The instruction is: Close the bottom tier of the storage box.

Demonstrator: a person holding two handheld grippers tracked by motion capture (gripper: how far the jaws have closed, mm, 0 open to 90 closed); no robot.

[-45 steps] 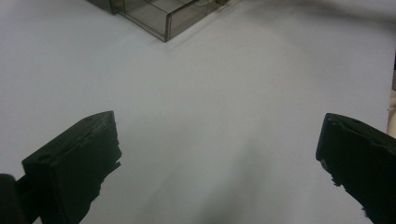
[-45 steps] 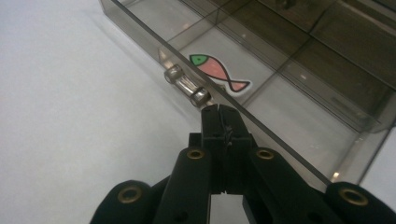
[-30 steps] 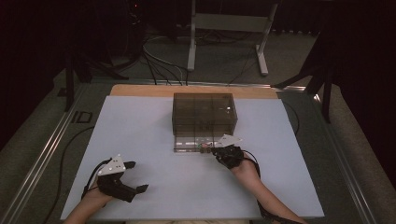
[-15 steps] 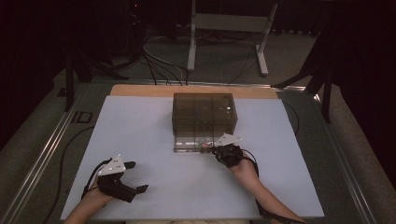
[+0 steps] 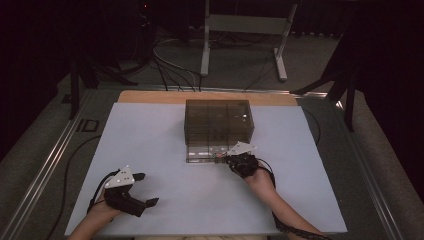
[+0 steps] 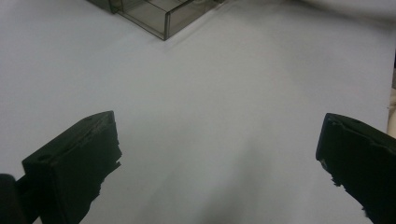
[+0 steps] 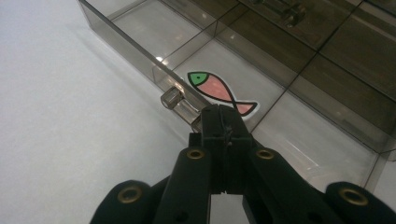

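Observation:
A smoky clear drawer cabinet [image 5: 218, 120] stands mid-table with its bottom drawer [image 5: 202, 154] pulled out toward me. In the right gripper view a flat pink fish with a green head [image 7: 219, 91] lies in a drawer compartment [image 7: 154, 28]. My right gripper [image 7: 219, 112] is shut, jaws pressed together, its tip at the drawer's front wall against the end of the clear handle [image 7: 177, 103]; whether it pinches the handle I cannot tell. The high view shows that gripper [image 5: 222, 159] at the drawer's right front. My left gripper [image 5: 146, 189] lies open near the table's front left, nothing between its jaws [image 6: 218, 140].
The white tabletop [image 5: 160, 135] spreads around the cabinet. A corner of the drawer [image 6: 154, 14] is far ahead in the left gripper view. Cables [image 5: 170, 70] and a stand's legs [image 5: 205, 50] lie on the floor behind the table.

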